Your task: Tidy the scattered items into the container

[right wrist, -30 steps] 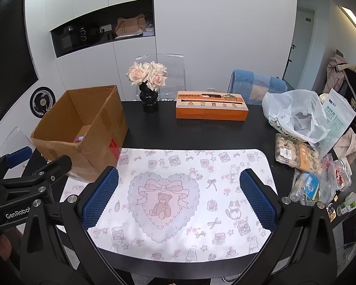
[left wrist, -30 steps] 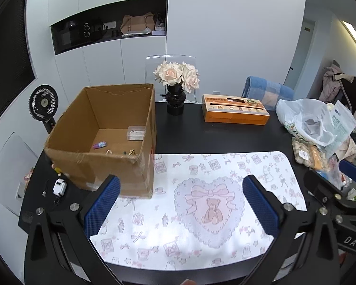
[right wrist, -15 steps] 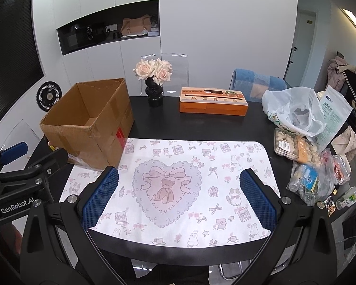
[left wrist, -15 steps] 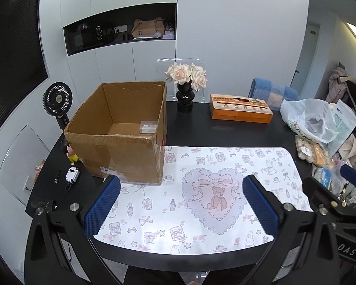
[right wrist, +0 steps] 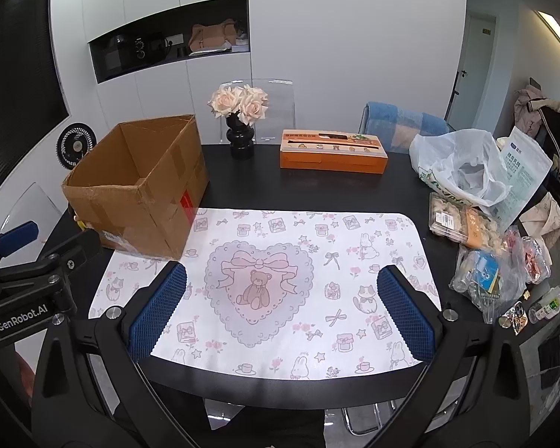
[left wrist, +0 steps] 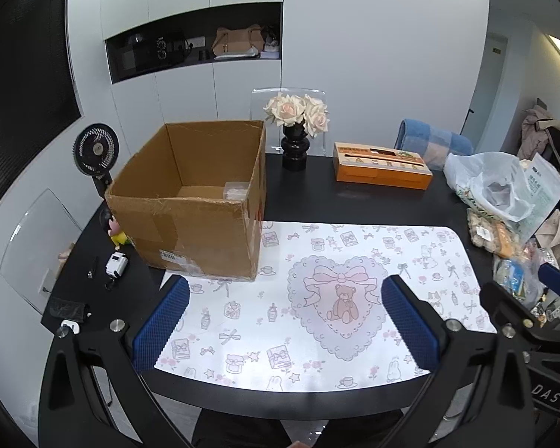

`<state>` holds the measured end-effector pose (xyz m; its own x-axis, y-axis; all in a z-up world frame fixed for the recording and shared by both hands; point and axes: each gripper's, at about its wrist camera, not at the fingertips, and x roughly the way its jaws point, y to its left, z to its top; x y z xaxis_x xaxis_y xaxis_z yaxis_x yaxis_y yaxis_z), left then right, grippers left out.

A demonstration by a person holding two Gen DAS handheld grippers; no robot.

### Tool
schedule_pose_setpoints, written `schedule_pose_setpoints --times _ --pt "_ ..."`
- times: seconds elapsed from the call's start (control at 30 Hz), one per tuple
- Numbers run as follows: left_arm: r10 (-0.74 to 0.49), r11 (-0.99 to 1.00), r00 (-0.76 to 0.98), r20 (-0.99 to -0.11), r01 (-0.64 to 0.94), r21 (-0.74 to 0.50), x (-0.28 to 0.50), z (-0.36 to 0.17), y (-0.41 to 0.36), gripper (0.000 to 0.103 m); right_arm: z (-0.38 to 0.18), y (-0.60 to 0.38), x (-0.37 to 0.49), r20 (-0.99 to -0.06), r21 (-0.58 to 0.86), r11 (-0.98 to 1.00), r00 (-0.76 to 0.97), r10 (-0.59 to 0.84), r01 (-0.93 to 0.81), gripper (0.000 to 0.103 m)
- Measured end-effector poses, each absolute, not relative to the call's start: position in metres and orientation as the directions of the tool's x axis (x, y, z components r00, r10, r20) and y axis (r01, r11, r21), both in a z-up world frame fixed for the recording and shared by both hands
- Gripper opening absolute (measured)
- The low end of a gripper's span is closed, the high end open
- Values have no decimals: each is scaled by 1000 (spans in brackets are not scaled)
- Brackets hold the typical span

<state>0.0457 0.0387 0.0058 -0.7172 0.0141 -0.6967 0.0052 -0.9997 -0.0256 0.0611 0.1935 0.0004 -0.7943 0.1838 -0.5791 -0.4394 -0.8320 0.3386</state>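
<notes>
An open cardboard box (left wrist: 190, 231) (right wrist: 138, 205) stands on the left part of the black table, its near corner on a white placemat (left wrist: 317, 298) (right wrist: 280, 291) printed with a bear in a heart. A clear plastic item (left wrist: 236, 189) lies inside the box at the back right. My left gripper (left wrist: 285, 321) is open, hanging over the near edge of the placemat with nothing between its blue pads (left wrist: 160, 324). My right gripper (right wrist: 282, 310) is open too, empty, over the same edge. The left gripper's body (right wrist: 26, 280) shows at the left of the right wrist view.
A black vase of pale roses (left wrist: 296, 127) and an orange box (left wrist: 382, 166) stand at the back. Plastic bags and snack packs (right wrist: 466, 194) crowd the right side. A small white device (left wrist: 115, 264), a figurine (left wrist: 116, 229) and a fan (left wrist: 95, 153) sit left of the box.
Both grippers have drawn back and risen from the table, so the near table edge and floor now show. The box interior is seen from a lower angle. Both stay open.
</notes>
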Motion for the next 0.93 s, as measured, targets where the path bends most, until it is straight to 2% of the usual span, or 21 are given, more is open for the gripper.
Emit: schedule_pose_setpoints --times 0.13,0.93 --pt "34 -998 -717 -696 14 -63 47 8 32 103 1 191 60 -577 334 -838 -797 181 -432 103" --pt "51 -995 -721 -691 20 -95 51 12 23 103 6 182 61 -577 323 -841 -795 189 -434 103"
